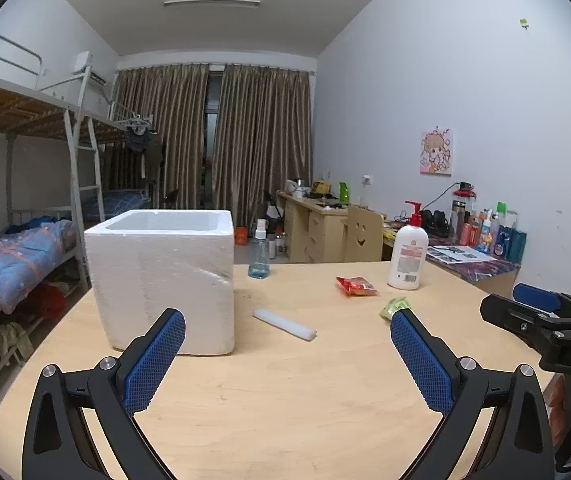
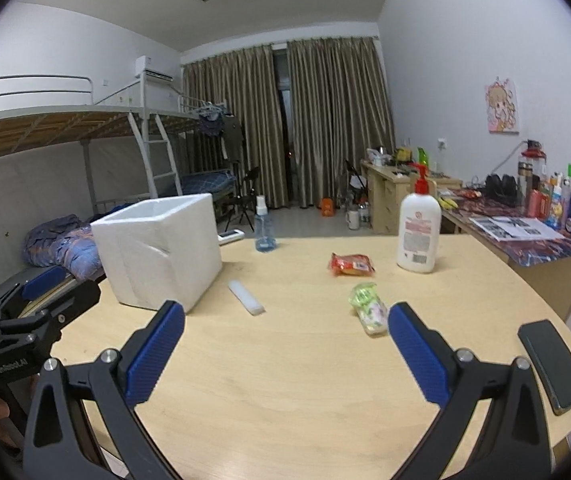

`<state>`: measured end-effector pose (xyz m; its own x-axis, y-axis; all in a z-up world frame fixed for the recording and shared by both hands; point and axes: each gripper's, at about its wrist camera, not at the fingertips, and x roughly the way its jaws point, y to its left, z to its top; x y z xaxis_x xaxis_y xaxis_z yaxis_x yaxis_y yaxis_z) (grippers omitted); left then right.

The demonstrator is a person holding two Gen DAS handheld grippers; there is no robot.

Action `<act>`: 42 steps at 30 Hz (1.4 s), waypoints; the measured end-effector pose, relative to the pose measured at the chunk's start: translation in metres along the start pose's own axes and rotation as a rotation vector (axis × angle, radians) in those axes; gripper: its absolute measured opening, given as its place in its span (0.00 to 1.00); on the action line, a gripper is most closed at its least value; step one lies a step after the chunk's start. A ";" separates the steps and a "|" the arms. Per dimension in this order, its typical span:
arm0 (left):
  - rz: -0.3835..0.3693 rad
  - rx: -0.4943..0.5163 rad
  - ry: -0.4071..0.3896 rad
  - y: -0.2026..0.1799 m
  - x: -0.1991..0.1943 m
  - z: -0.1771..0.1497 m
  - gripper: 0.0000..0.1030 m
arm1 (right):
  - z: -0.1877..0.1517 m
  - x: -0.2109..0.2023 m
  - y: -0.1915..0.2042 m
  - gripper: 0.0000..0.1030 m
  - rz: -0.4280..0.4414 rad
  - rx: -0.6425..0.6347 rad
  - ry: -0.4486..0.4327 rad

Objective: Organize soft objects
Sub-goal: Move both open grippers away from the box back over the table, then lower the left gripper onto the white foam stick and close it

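From the left wrist, the left tongs (image 1: pixel 287 356) hang apart and empty over the table (image 1: pixel 285 400), with the foam box (image 1: pixel 161 276) far left, a white stick (image 1: pixel 284 323) beside it, a red packet (image 1: pixel 356 286) and green packet (image 1: pixel 394 307) to the right, and "DAS" readable on the right tongs (image 1: pixel 545 320) at the right edge. From the right wrist, the right tongs (image 2: pixel 285 354) likewise gape empty; the green packet (image 2: pixel 369 307) lies just beyond their right finger, the red packet (image 2: pixel 351 264) farther off near a pump bottle (image 2: pixel 418 232), and a phone (image 2: pixel 552 366) lies near right.

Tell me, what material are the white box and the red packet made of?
The white box looks like expanded foam: matte, grainy, thick-walled, with a dented crease on its side. The red packet seems thin plastic film: glossy, crinkled, catching light.
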<state>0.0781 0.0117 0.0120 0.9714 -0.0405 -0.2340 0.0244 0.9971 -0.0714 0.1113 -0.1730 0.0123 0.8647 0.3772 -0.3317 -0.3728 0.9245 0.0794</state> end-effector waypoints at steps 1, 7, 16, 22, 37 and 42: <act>-0.007 0.003 0.004 -0.001 0.001 0.000 1.00 | -0.001 0.000 -0.002 1.00 -0.003 0.008 0.002; -0.027 0.010 0.021 -0.008 0.012 0.000 1.00 | -0.002 0.002 -0.013 1.00 -0.023 0.033 0.018; -0.044 0.034 0.057 -0.020 0.032 0.000 1.00 | 0.001 0.002 -0.022 1.00 -0.041 0.028 0.034; -0.043 0.032 0.081 -0.024 0.051 0.002 1.00 | 0.002 0.011 -0.029 1.00 -0.053 0.025 0.058; -0.014 0.021 0.200 -0.035 0.116 0.006 1.00 | 0.008 0.051 -0.060 1.00 -0.050 0.032 0.140; 0.009 0.010 0.245 -0.036 0.140 0.007 1.00 | 0.014 0.066 -0.072 1.00 -0.047 0.041 0.178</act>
<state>0.2151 -0.0294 -0.0111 0.8855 -0.0447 -0.4625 0.0197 0.9981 -0.0589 0.2000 -0.2137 -0.0022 0.8063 0.3211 -0.4968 -0.3159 0.9438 0.0973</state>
